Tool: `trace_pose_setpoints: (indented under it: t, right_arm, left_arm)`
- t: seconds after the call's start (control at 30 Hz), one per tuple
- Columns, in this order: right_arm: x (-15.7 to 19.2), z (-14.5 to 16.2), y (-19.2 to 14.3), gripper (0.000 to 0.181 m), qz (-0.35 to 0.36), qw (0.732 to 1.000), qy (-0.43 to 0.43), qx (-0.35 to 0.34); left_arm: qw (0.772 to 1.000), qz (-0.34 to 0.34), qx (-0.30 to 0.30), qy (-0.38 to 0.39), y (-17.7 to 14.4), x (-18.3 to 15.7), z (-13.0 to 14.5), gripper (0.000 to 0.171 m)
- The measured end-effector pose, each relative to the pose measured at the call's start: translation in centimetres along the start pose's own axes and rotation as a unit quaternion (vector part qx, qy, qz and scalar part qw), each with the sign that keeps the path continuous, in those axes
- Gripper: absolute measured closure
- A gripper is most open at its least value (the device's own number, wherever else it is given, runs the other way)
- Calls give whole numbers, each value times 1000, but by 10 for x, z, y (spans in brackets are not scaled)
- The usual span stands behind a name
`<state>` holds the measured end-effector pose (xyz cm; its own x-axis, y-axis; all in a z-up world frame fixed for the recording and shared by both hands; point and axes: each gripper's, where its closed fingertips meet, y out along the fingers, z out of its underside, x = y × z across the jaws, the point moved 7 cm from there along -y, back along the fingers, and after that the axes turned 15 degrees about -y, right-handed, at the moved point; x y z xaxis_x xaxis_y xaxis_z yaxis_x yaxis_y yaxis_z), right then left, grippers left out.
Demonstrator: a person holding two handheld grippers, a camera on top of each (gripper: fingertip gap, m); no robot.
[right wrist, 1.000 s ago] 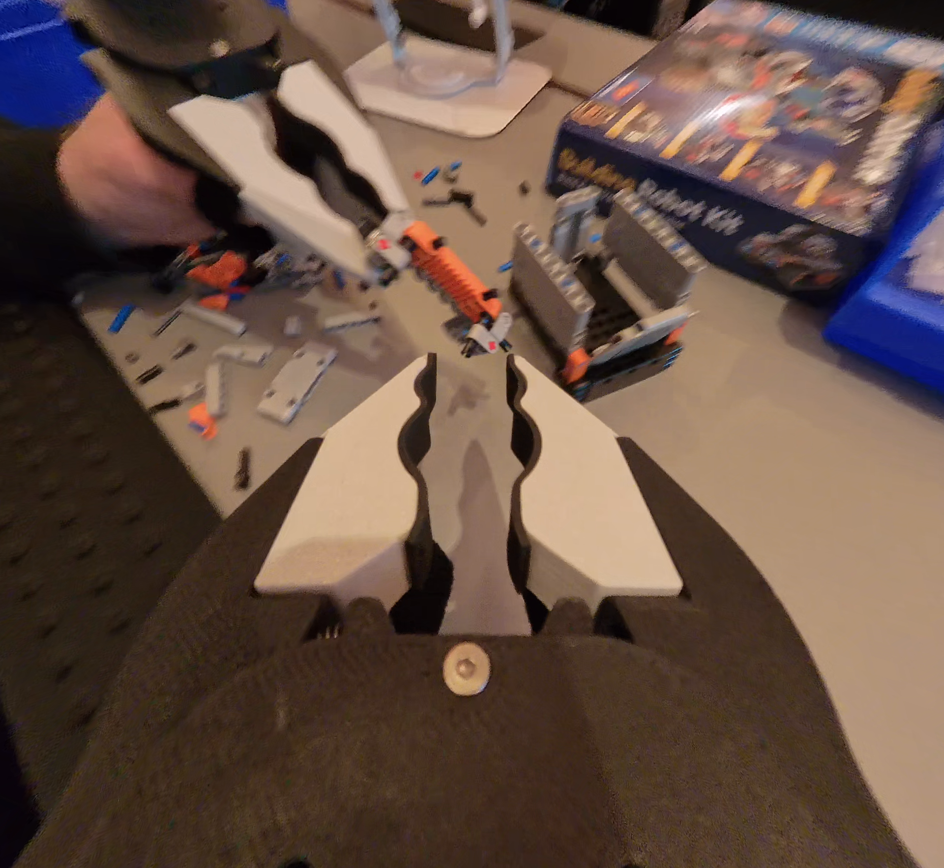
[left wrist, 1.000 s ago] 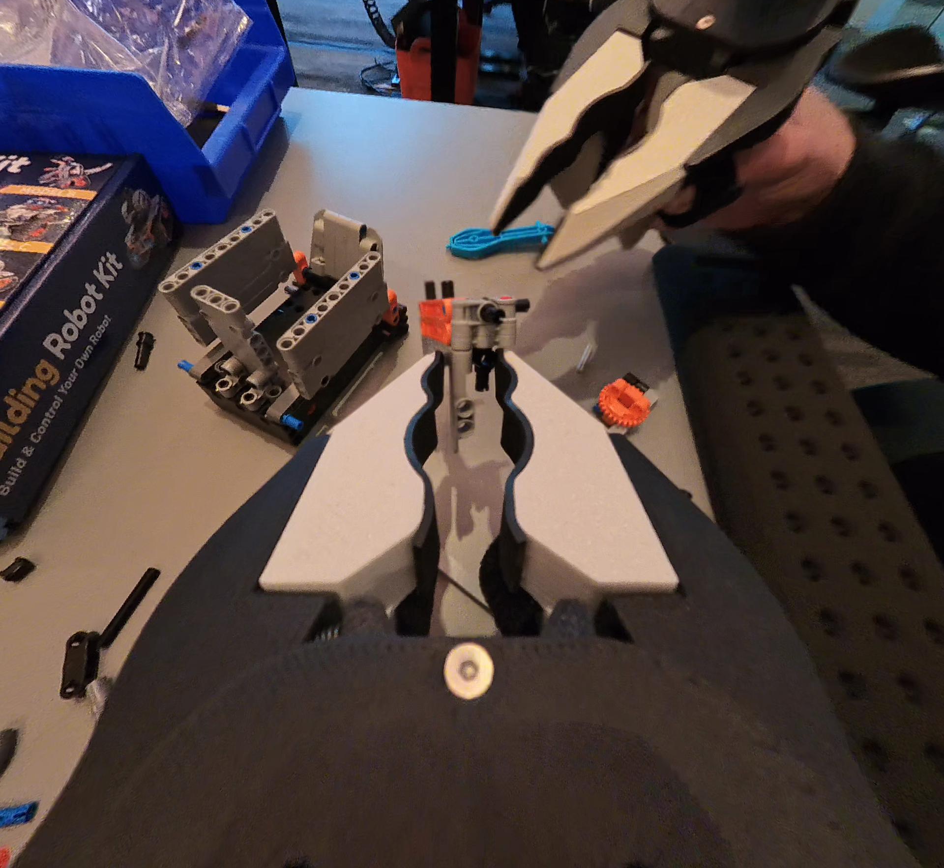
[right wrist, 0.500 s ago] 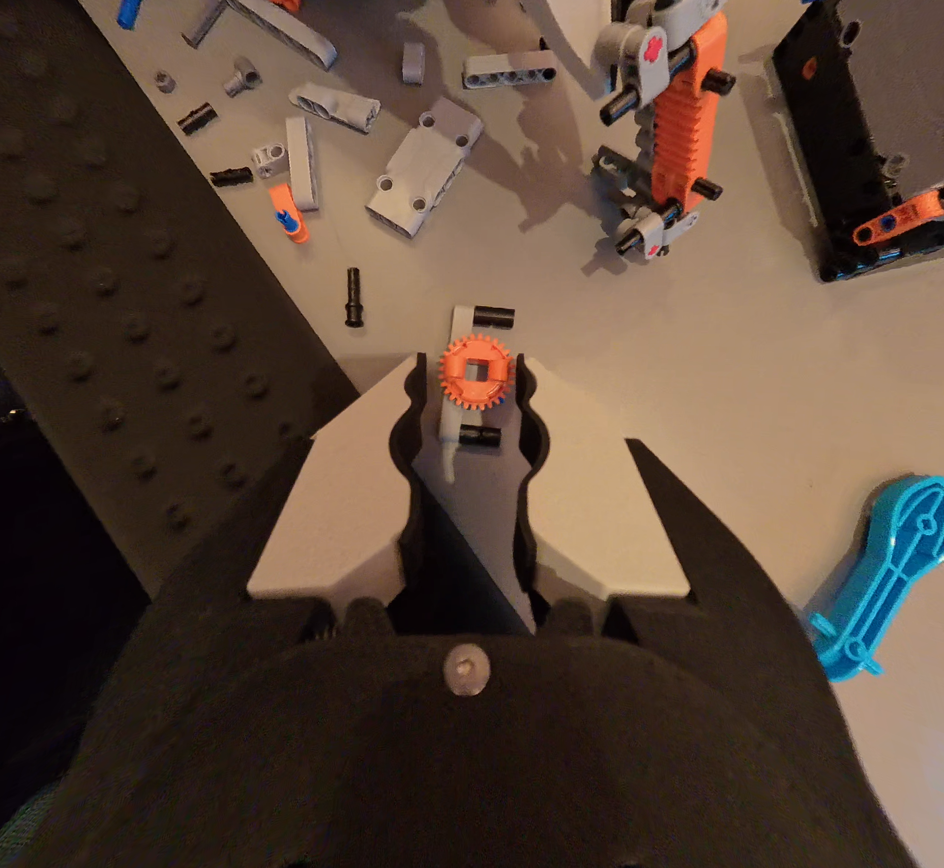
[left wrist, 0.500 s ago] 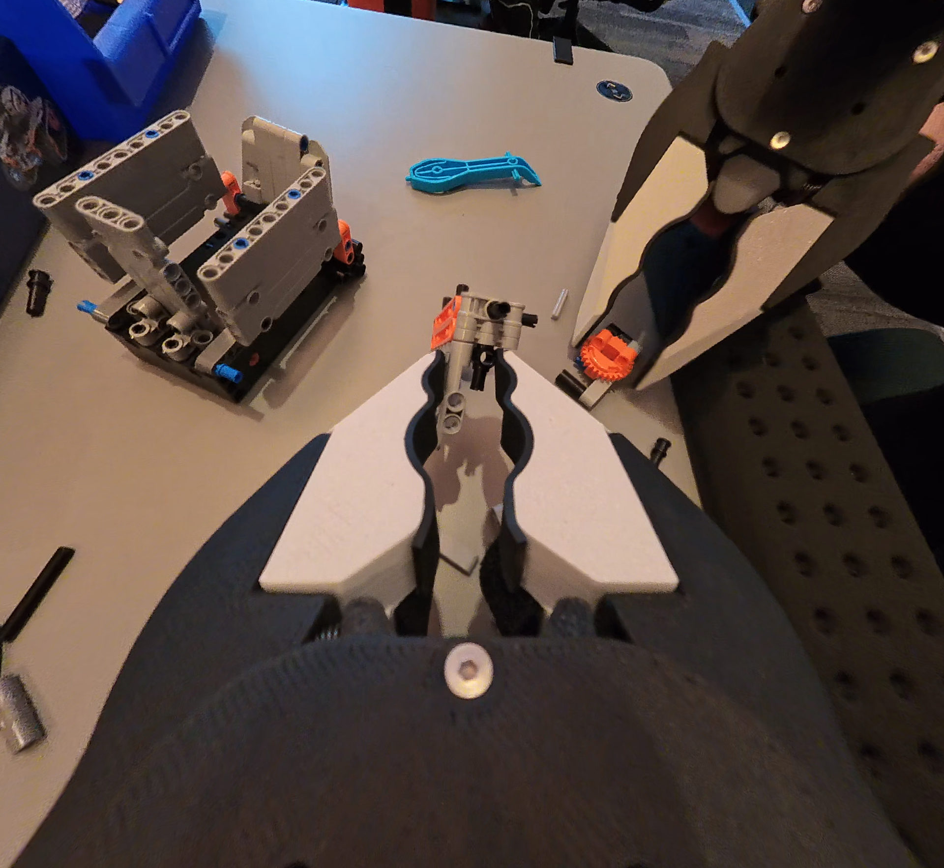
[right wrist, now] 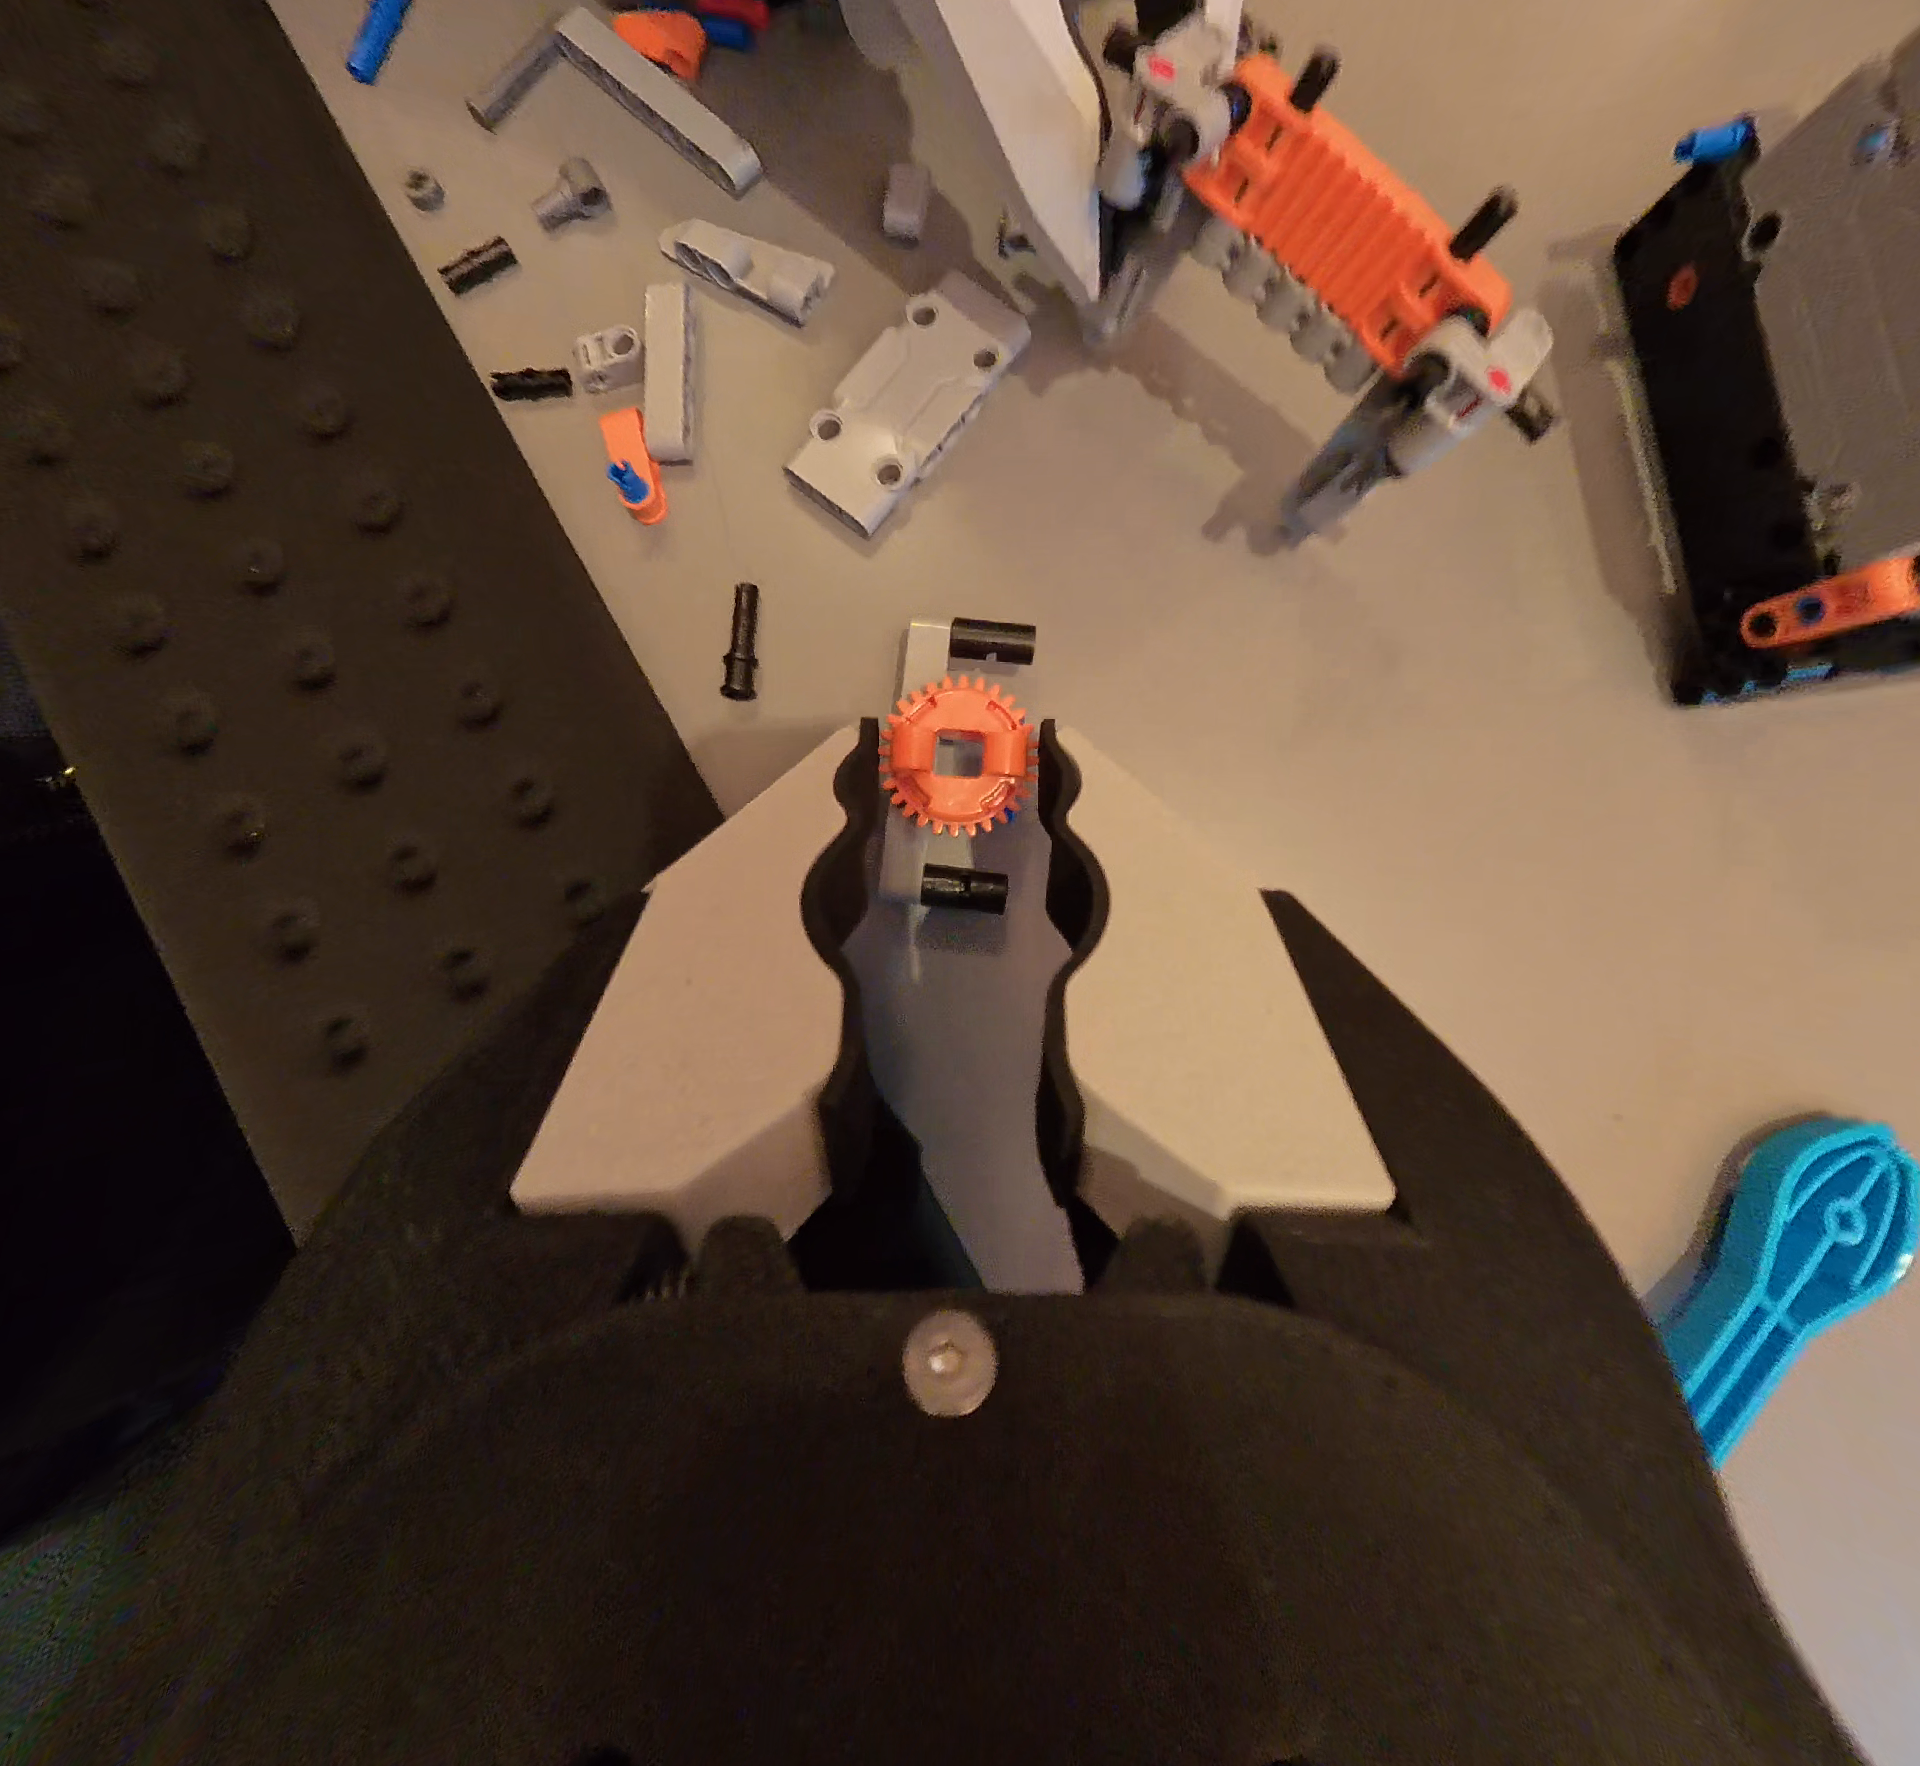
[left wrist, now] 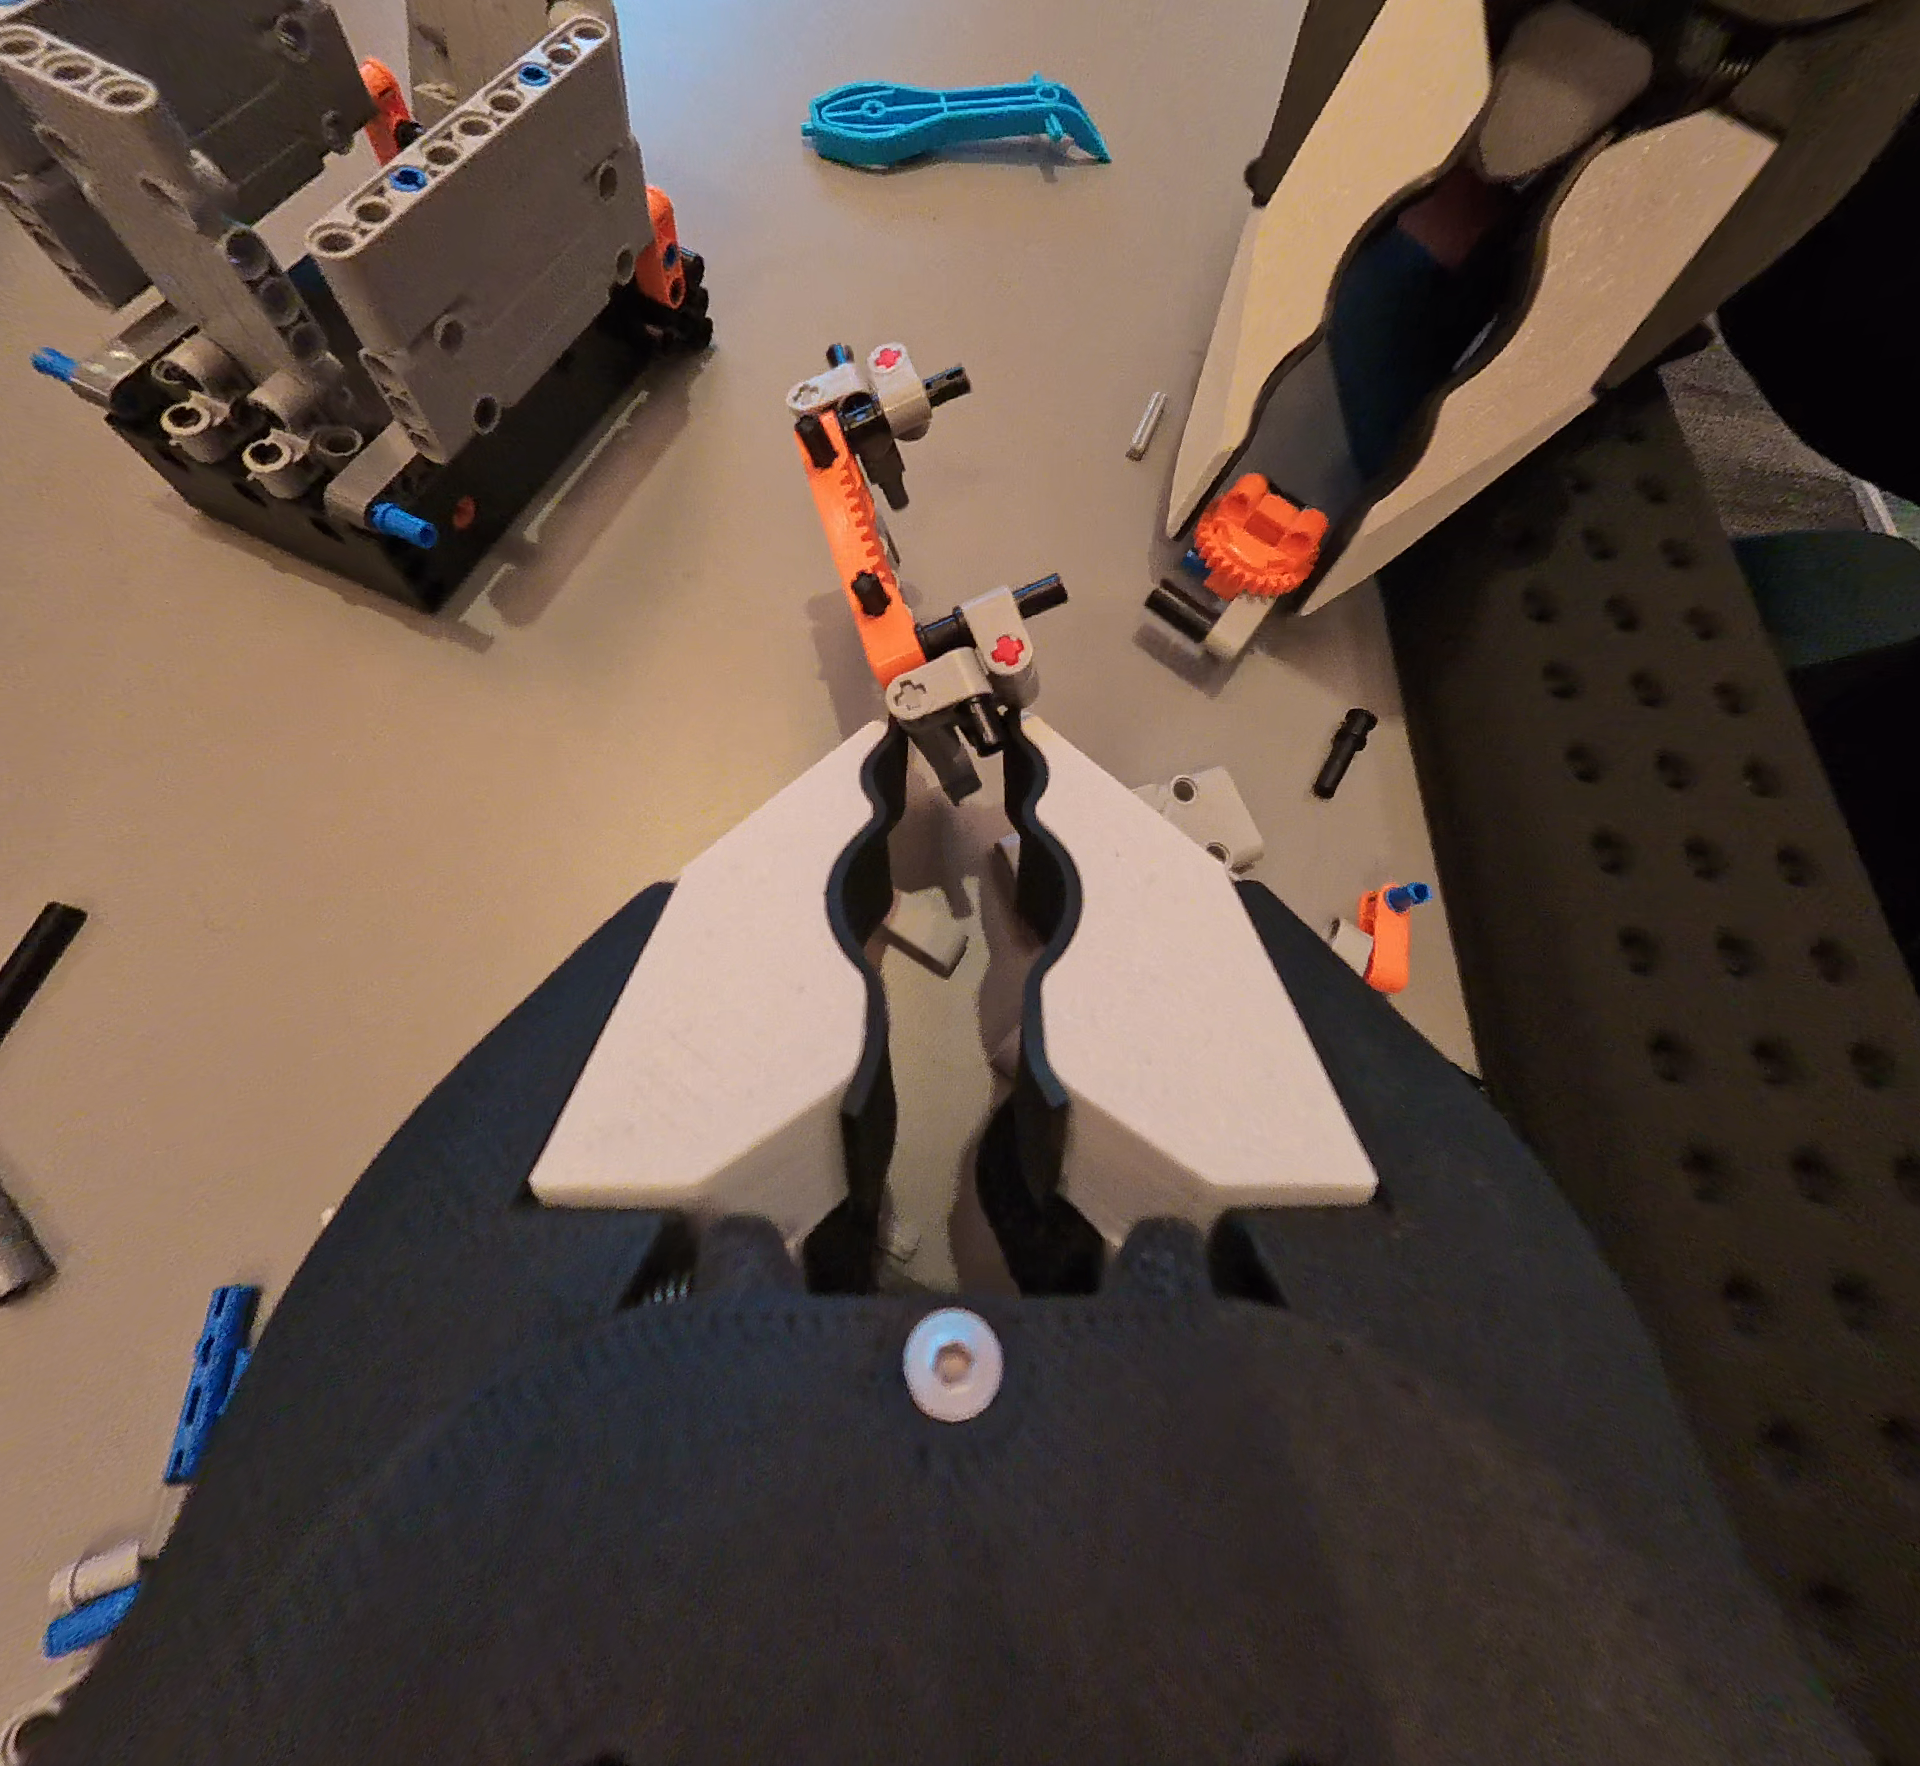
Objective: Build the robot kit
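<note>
My left gripper (left wrist: 956, 740) is shut on the grey end beam of an orange toothed rack assembly (left wrist: 852, 521) with grey connectors and black pins, holding it just over the grey table. The assembly also shows in the right wrist view (right wrist: 1340, 230), with the left gripper's fingers (right wrist: 987, 54) above it. My right gripper (right wrist: 956, 740) points down at the table's right edge, its tips closed against both sides of an orange gear (right wrist: 956, 755). The gear sits on a short grey beam (right wrist: 920, 656) with two black pins. In the left wrist view the right gripper (left wrist: 1242, 563) flanks the gear (left wrist: 1257, 537).
A grey and black block build (left wrist: 416, 262) stands at the left. A turquoise tool (left wrist: 945, 121) lies behind. Loose grey beams (right wrist: 904, 397), pins and a black pin (right wrist: 740, 625) lie scattered. A dark studded mat (left wrist: 1662, 885) borders the table.
My right gripper came down from above the table to the orange gear and its tips narrowed onto it. My left gripper tipped downward, still holding the rack assembly, which now shows lengthwise.
</note>
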<state>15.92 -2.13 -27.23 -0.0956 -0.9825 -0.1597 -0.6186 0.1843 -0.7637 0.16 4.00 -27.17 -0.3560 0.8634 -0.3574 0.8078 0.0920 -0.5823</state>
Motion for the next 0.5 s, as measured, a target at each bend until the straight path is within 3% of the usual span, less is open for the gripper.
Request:
trace_pose_setpoints:
  t: [0.2,0.5]
  right_arm:
    - [-6,-13,-8,153,-2,997,-71,-29]
    - [-6,-20,-3,152,-10,988,-153,-31]
  left_arm:
    - [999,-16,9,40,5,-1,2,157]
    - [982,-80,42,165,11,-12,5,157]
